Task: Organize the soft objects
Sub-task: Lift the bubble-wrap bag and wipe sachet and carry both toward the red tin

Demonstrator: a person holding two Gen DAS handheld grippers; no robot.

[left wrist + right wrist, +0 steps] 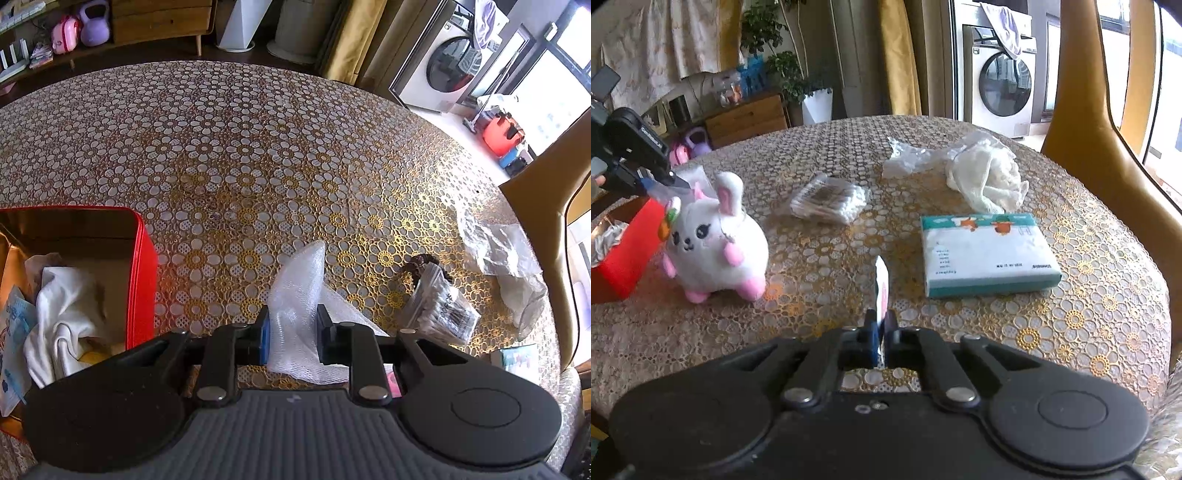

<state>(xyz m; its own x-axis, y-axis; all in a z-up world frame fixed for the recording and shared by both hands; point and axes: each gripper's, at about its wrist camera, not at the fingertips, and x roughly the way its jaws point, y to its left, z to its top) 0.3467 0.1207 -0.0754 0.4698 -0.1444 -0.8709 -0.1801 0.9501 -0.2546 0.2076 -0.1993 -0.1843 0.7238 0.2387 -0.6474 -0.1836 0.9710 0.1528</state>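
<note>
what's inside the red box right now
In the red box, the left wrist view shows a crumpled white cloth, a light blue printed packet at its left edge and something yellow peeking out below. The cloth covers whatever lies beneath.

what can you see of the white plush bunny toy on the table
The white plush bunny toy is round and fluffy, with pink feet, pink-lined ears, black stitched eyes and mouth, and a small orange carrot by one ear. It stands upright on the gold floral lace tablecloth, facing the camera, beside the red box; whether they touch is unclear. The left gripper hovers behind its ears with clear plastic. Nothing grips the bunny.
</note>
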